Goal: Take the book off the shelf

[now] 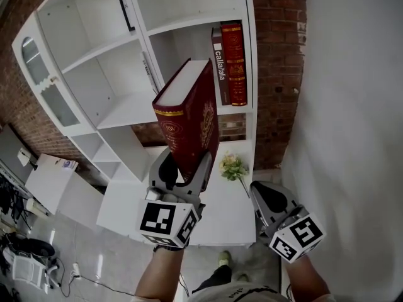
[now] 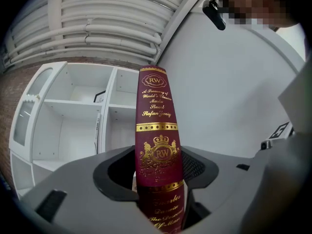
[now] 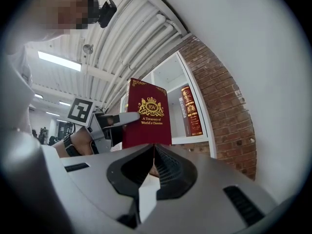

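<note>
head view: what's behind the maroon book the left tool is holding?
The white shelf unit; a red book and a grey book stand in its right compartment. The maroon book, clamped in the left tool, covers that compartment's left side, so anything there is hidden.

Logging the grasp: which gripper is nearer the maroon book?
Left. The left gripper clamps the maroon book; the right gripper hangs apart to its right, shut and empty.
</note>
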Available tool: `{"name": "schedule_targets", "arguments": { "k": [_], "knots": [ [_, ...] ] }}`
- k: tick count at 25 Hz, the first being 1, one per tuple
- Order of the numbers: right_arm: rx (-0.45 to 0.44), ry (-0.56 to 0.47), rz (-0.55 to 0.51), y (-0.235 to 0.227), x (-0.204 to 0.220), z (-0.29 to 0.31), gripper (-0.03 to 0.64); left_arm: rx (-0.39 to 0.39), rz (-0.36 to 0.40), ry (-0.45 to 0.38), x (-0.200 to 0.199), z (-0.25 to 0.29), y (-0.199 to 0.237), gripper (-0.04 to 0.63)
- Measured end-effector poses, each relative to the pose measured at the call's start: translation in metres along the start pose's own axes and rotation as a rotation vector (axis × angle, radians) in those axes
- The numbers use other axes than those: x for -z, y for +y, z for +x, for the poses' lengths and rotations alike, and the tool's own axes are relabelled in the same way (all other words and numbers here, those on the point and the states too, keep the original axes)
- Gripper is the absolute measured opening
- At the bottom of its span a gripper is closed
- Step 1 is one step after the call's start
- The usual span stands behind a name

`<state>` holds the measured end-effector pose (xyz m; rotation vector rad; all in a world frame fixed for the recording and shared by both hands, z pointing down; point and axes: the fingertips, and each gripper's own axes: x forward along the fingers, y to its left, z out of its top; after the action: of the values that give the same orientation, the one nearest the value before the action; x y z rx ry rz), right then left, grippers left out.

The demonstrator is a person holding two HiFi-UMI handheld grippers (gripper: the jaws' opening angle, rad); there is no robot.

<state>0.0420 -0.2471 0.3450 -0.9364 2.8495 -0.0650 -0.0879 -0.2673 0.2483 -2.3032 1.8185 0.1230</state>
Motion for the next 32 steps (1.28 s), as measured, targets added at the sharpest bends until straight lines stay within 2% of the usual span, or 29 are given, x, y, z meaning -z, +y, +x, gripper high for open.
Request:
{"name": "schedule_targets", "arguments": {
  "k": [11, 19, 32],
  "knots": [
    [0.000, 0.035, -0.046, 0.013, 0.018, 0.002, 0.018, 0.009, -0.040, 0.028, 0.029, -0.051, -0.029, 0.262],
    [-0.007, 0.057, -0.038, 0.021, 0.030, -0.002, 0.018, 0.026, -0.082, 0.037, 0.049, -0.078, -0.043, 0.262],
    [-0.008, 0.063, -0.043, 0.032, 0.029, -0.004, 0.017, 0.008, -0.096, 0.044, 0.053, -0.095, -0.042, 0.262]
  ]
}}
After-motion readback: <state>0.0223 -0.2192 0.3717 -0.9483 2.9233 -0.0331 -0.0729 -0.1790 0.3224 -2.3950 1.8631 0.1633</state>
